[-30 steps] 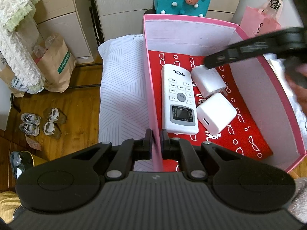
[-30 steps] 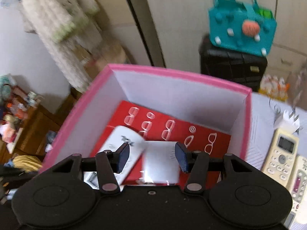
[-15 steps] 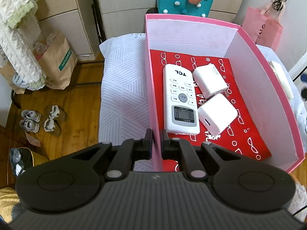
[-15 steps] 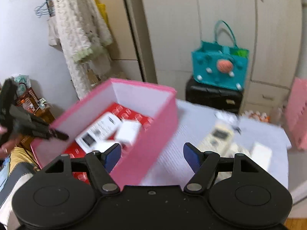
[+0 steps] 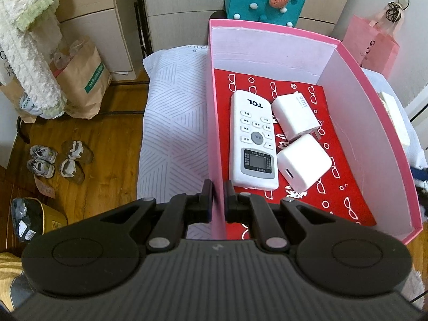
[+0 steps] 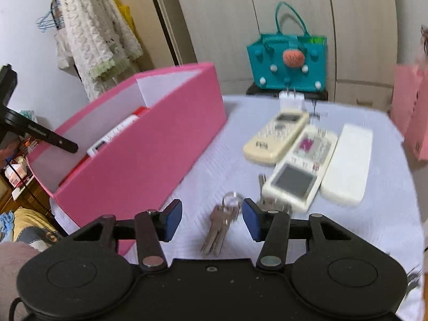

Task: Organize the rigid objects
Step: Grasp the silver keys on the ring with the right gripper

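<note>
The left gripper is clamped on the near left wall of the pink box, one finger on each side. Inside, on the red patterned floor, a white TCL remote lies along that wall with two white chargers just beside it; the right half of the floor is bare. The right gripper hangs with its fingers spread wide above a bunch of keys on the white patterned cloth. Beyond lie three remotes side by side, blurred, and a plug adapter. A teal bag stands behind.
</note>
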Demonstrator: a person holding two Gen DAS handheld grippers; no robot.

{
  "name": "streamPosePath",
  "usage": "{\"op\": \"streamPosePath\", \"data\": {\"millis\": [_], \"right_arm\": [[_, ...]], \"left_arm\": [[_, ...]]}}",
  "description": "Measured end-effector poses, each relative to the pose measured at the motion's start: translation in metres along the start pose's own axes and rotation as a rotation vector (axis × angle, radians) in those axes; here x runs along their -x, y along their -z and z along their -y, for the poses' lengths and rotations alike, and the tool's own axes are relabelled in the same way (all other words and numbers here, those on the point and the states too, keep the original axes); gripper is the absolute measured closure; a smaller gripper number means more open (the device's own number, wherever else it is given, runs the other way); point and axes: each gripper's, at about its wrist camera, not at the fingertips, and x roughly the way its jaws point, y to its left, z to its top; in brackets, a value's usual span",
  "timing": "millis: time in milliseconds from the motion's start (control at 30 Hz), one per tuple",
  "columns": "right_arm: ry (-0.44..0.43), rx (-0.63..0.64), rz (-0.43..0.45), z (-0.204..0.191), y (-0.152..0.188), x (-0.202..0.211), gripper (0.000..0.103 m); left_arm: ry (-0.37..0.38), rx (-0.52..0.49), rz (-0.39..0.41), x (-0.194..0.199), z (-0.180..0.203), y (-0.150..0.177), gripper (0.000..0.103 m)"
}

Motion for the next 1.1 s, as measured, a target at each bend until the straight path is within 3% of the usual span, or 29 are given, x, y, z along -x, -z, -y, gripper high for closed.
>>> {"op": "streamPosePath", "data": {"millis": [267, 533, 567, 600, 667, 1100], "right_arm": [[0.073, 0.022, -0.026, -0.003, 0.007, -0.025, 0.048], [0.188, 0.105, 0.027, -0.016, 0.004, -0.044, 0.046], [0.204, 0.128, 0.031, -0.019, 0.006, -0.043, 0.052], [0.201, 0.138, 0.036, -0.02, 0.006, -0.042, 0.068], [0.174, 0.124, 0.038, -0.018, 0.007, -0.038, 0.073], [0.081, 0.047, 0.133, -0.017, -0.003, -0.008, 0.075]], "left_arm": [[-0.012, -0.005, -0.001, 0.0, 0.003, 0.0, 0.096], [-0.01, 0.005, 0.0, 0.001, 0.003, 0.0, 0.096], [-0.01, 0.003, 0.001, 0.001, 0.003, 0.0, 0.096], [-0.01, 0.001, 0.002, 0.001, 0.003, 0.001, 0.096], [-0.007, 0.002, 0.004, 0.001, 0.001, 0.001, 0.096], [0.004, 0.007, 0.001, 0.001, -0.002, 0.001, 0.096]]}}
